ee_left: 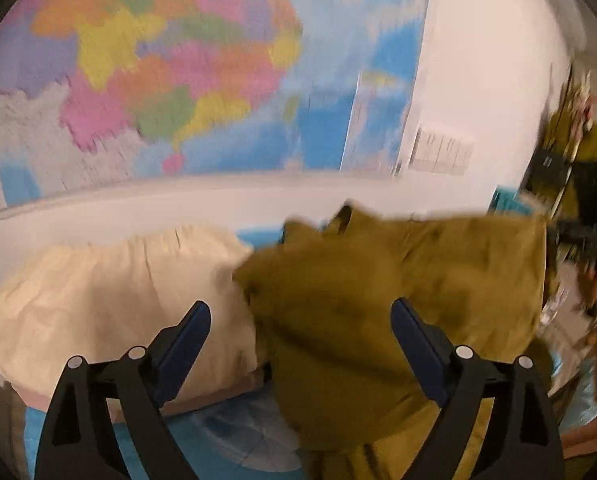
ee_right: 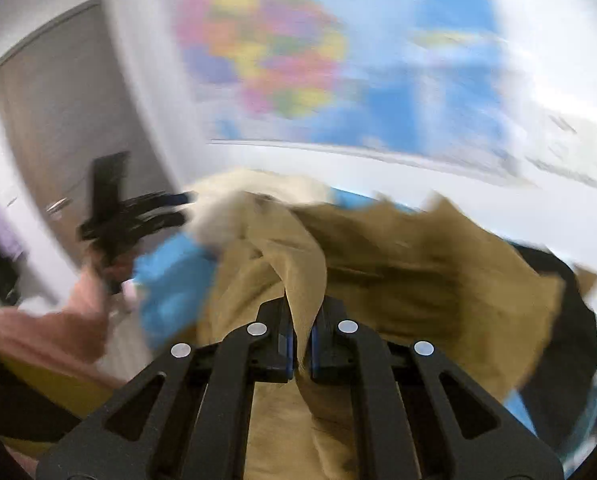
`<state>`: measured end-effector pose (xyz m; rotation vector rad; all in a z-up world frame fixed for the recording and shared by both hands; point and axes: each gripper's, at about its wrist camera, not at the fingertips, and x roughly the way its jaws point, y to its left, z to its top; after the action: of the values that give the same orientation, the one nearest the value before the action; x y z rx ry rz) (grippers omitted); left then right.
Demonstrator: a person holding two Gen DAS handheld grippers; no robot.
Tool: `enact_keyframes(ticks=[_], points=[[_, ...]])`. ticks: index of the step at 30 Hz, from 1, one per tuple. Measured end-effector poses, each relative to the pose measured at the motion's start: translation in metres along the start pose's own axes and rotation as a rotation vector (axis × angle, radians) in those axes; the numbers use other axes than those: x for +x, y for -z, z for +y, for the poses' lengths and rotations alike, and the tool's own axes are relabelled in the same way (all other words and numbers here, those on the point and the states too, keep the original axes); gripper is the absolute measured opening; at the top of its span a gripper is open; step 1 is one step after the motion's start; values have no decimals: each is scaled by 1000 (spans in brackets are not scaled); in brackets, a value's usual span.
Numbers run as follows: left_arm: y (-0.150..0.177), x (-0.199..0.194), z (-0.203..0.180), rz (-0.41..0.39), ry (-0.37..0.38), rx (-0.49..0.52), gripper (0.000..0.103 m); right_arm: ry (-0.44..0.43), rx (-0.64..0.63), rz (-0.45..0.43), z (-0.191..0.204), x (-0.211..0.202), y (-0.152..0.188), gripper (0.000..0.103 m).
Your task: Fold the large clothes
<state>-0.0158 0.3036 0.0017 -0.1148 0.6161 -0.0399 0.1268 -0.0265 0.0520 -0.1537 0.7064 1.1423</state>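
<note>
Mustard-yellow garment is seen bunched across centre and right of right-wrist view, over blue sheet. A fold of it is clamped between the closed pads of right gripper at lower centre. In left-wrist view, left gripper is held w/ jaws wide apart, nothing gripped; garment lies beyond and under it, touching cream pillow at lower left. No containers are visible. Wall map fills upper frame, blurred.
</note>
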Motion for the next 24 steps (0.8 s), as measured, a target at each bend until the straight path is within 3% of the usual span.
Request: enact_keyframes(ticks=[5, 7, 8, 9, 11, 13, 15, 18, 20, 22, 24], points=[[19, 73, 3, 189, -52, 11, 88, 106, 207, 159, -91, 55, 37, 13], [20, 93, 1, 219, -108, 33, 88, 141, 247, 207, -121, 72, 50, 23], [21, 98, 1, 226, -139, 49, 88, 151, 261, 225, -129, 81, 58, 34], [19, 108, -3, 230, -188, 86, 88, 155, 279, 216, -135, 83, 62, 48], [14, 122, -7, 238, -214, 132, 88, 158, 302, 176, -139, 75, 67, 64], [6, 129, -6, 242, -215, 136, 88, 133, 296, 140, -143, 64, 69, 69], [-3, 133, -3, 224, -218, 129, 85, 133, 274, 120, -146, 48, 75, 81], [-15, 139, 4, 203, -249, 99, 77, 149, 217, 132, -137, 33, 88, 86], [-16, 143, 9, 210, -280, 70, 67, 172, 202, 161, -136, 35, 100, 83], [-15, 152, 14, 231, -301, 41, 66, 183, 204, 177, -139, 41, 101, 58], [-12, 157, 19, 242, -311, 31, 64, 124, 264, 147, -148, 33, 97, 14]])
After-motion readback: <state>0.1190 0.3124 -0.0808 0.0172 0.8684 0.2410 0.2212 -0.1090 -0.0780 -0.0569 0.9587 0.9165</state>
